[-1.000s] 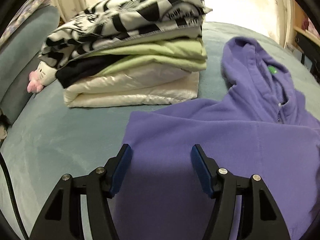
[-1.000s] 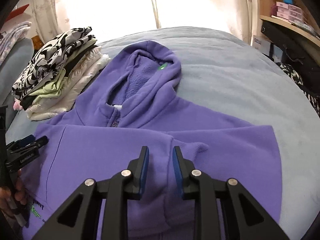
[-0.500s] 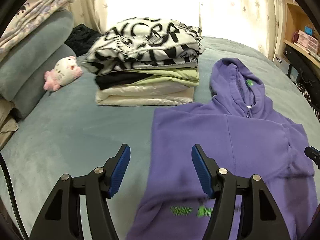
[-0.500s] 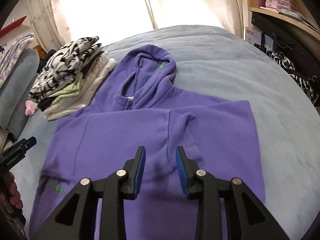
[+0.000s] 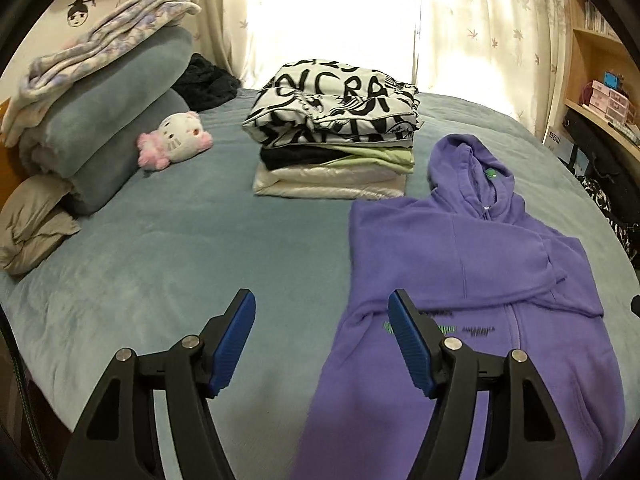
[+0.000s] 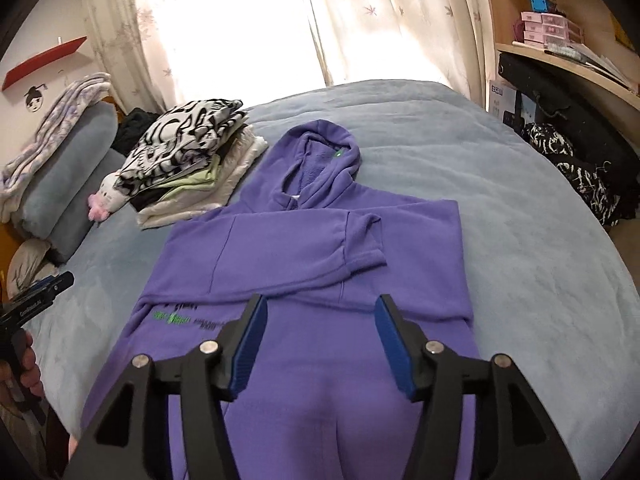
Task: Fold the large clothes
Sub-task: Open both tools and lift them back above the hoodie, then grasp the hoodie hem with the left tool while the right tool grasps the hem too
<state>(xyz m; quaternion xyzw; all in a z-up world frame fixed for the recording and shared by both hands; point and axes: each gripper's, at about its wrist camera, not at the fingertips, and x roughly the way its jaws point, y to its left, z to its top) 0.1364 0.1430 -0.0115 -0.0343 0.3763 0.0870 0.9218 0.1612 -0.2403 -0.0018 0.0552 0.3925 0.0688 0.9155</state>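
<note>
A purple hoodie lies flat on the blue-grey bed, hood toward the window, both sleeves folded across its chest. My right gripper hovers over the hoodie's lower half, jaws opening, nothing between its blue pads. My left gripper hangs above the hoodie's left edge, jaws opening wider and empty; it also shows in the right wrist view at the left edge, held by a hand.
A stack of folded clothes, black-and-white on top, sits beyond the hoodie. A plush toy, rolled blankets and a pillow line the left side. Shelves and dark items stand right of the bed.
Both grippers have pulled back and risen from the hoodie, so more of the bed shows. The right gripper's jaws have widened from nearly shut to open.
</note>
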